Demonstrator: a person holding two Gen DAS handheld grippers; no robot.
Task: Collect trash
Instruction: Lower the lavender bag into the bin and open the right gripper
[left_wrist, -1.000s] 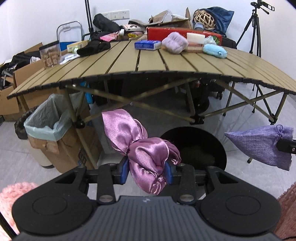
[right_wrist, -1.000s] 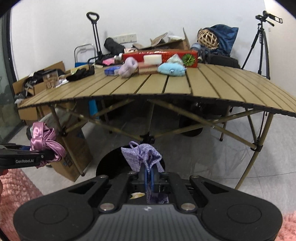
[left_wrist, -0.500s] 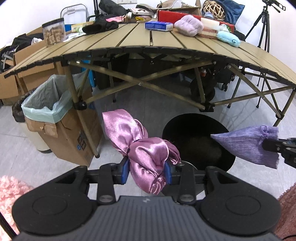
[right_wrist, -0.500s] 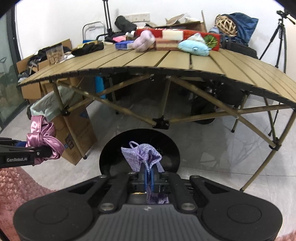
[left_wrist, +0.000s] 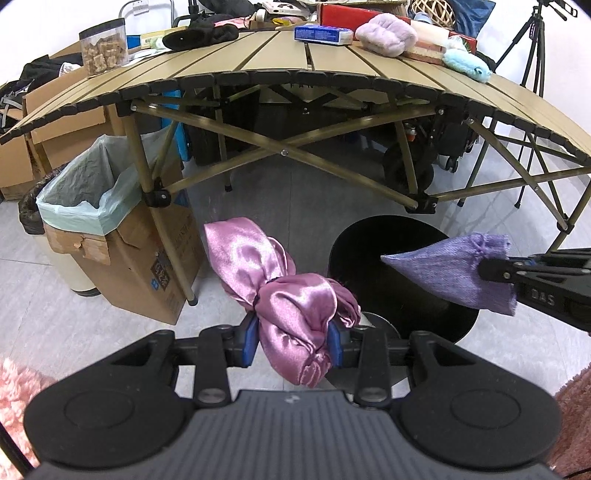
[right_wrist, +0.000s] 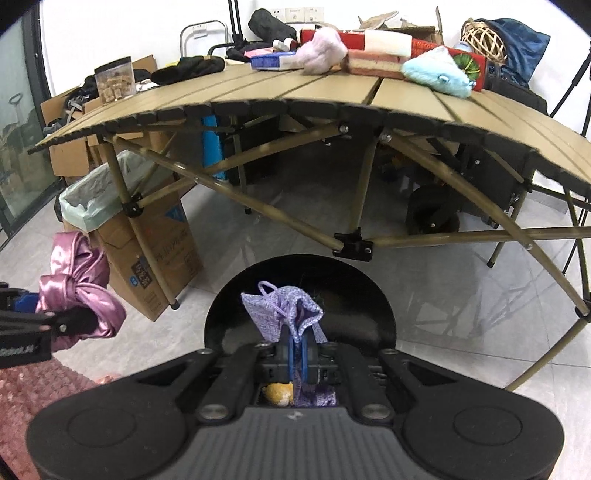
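My left gripper (left_wrist: 291, 341) is shut on a pink satin cloth (left_wrist: 280, 291), held above the floor just left of a round black bin (left_wrist: 399, 266). My right gripper (right_wrist: 297, 349) is shut on a small purple drawstring pouch (right_wrist: 282, 312) and holds it over the open black bin (right_wrist: 258, 280). The pouch also shows in the left wrist view (left_wrist: 454, 273), hanging over the bin's right half. The pink cloth shows at the left of the right wrist view (right_wrist: 74, 288).
A folding slat table (left_wrist: 332, 77) stands beyond the bin, with its legs (left_wrist: 162, 206) close by. A cardboard box lined with a green bag (left_wrist: 92, 206) stands at the left. Pink rugs (left_wrist: 14, 384) lie at both lower corners. A tripod (left_wrist: 532, 48) stands at the far right.
Both grippers have moved forward and down toward the black bin, which now looks larger. The purple pouch has come over the bin's opening. Both holds are unchanged.
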